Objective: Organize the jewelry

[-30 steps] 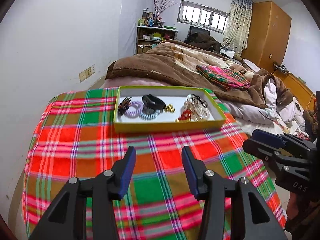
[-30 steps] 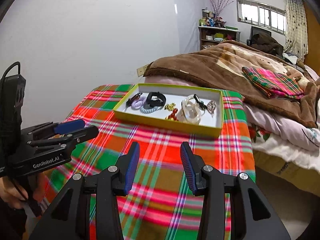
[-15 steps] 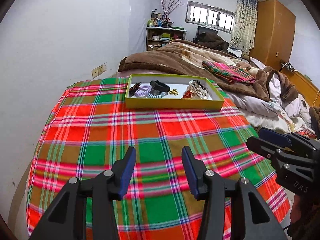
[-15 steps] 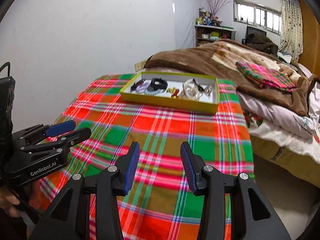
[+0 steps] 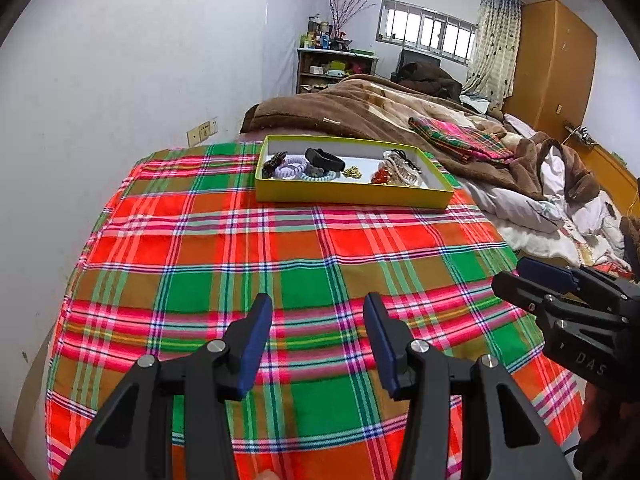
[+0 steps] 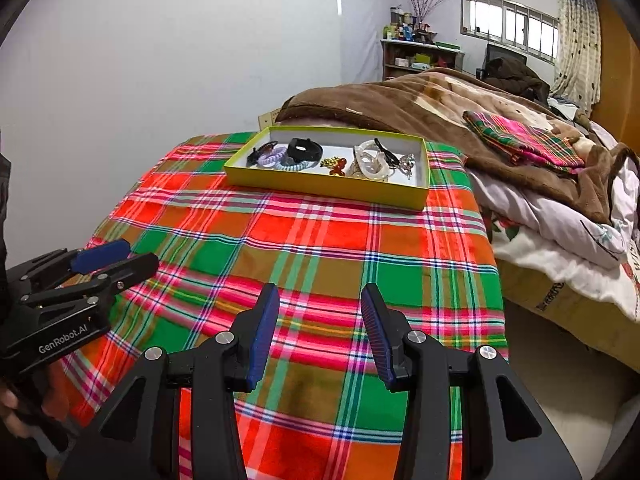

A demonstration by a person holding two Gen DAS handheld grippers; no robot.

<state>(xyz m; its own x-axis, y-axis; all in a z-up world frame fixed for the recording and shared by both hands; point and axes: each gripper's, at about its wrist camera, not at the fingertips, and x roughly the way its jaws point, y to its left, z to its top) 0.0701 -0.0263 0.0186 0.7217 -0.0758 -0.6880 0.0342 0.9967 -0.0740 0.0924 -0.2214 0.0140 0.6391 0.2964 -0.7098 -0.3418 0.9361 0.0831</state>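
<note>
A yellow-green shallow box [image 5: 352, 196] [image 6: 320, 186] sits at the far end of the plaid cloth [image 5: 280, 264] [image 6: 320, 248]. It holds spiral hair ties [image 5: 294, 170] [image 6: 276, 158], a black band [image 5: 325, 159] [image 6: 305, 149], small gold and red pieces [image 5: 354, 172] [image 6: 334, 165] and pale bracelets [image 5: 402, 168] [image 6: 372, 162]. My left gripper [image 5: 318, 312] is open and empty, well short of the box. My right gripper [image 6: 320, 304] is open and empty, level with the left one.
A brown blanket [image 5: 360, 108] and a folded plaid cloth [image 5: 460, 140] lie behind and right of the box. Rumpled white bedding [image 6: 560, 224] lies to the right. A white wall [image 5: 120, 100] runs along the left. A wooden wardrobe [image 5: 552, 56] stands far right.
Both grippers have pulled back from the box, which now looks smaller and farther away. More plaid cloth shows in front. Both stay open.
</note>
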